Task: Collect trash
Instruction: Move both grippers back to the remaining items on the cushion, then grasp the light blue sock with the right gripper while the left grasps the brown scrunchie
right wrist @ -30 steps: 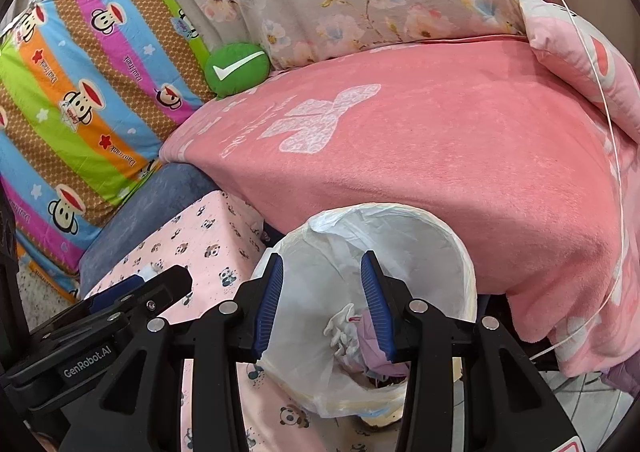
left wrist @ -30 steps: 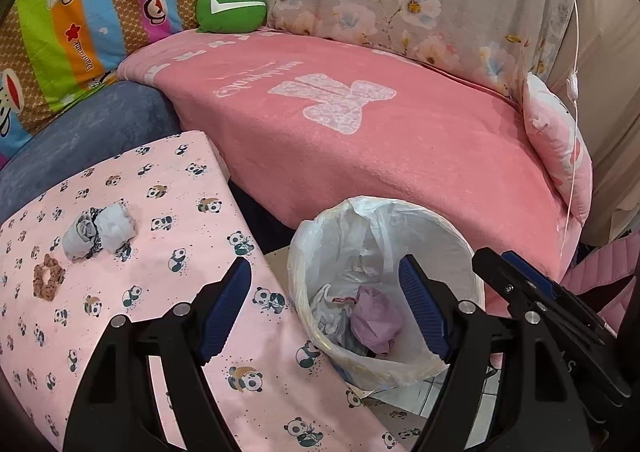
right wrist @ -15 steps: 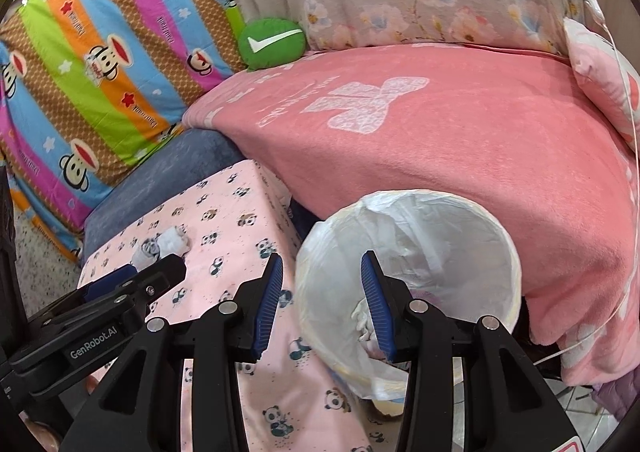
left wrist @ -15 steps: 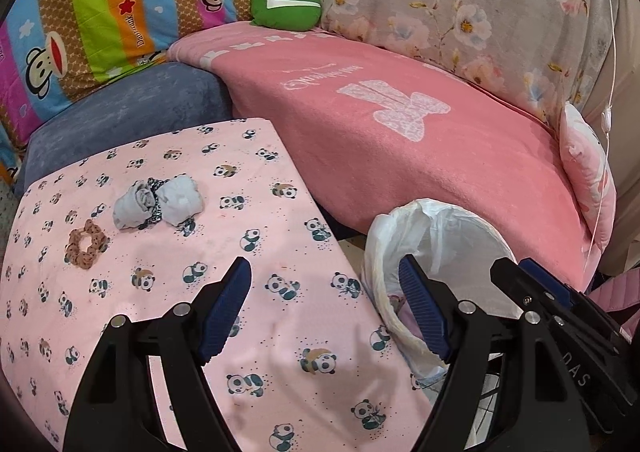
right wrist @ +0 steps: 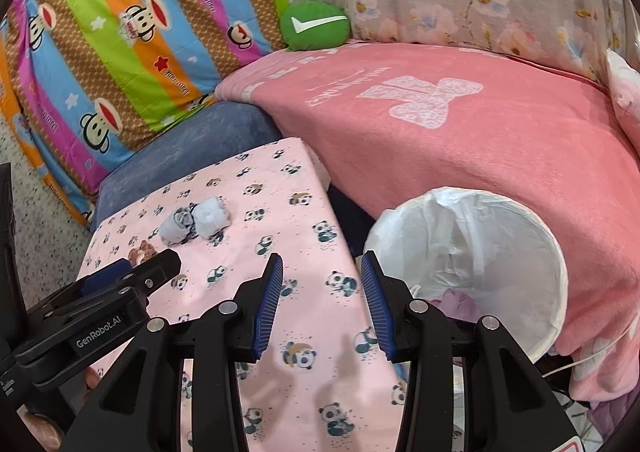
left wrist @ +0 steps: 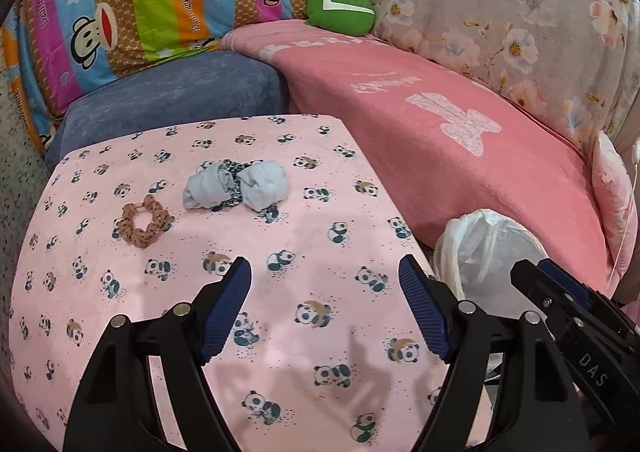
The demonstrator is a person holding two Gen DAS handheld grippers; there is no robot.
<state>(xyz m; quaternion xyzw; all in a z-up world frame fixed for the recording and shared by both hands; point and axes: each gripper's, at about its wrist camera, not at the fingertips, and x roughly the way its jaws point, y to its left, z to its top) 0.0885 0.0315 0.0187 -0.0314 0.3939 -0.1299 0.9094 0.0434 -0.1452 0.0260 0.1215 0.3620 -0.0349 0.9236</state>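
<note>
A pale grey crumpled bundle (left wrist: 236, 186) lies on the pink panda-print cover (left wrist: 280, 332), with a brown scrunchie (left wrist: 143, 225) to its left. The same bundle (right wrist: 196, 225) shows small in the right wrist view. My left gripper (left wrist: 324, 308) hovers over the cover, open and empty, well short of the bundle. My right gripper (right wrist: 322, 302) is open too, with nothing between its fingers, over the cover's right edge. The white-lined trash bin (right wrist: 472, 272) stands to its right with a purple scrap inside; the bin (left wrist: 484, 248) also peeks in at the left wrist view's right.
A pink blanket (left wrist: 460, 140) covers the sofa behind the bin. A green cushion (left wrist: 340, 10), a striped monkey-print cover (left wrist: 140, 0) and floral fabric (left wrist: 520, 12) line the back. A blue-grey seat (left wrist: 172, 96) sits behind the panda cover. Speckled floor lies at the left.
Both views swung left from the trash bin toward the panda cover. The bin slid to the right edge, and the bundle and scrunchie came nearer the centre. The jaws kept their width.
</note>
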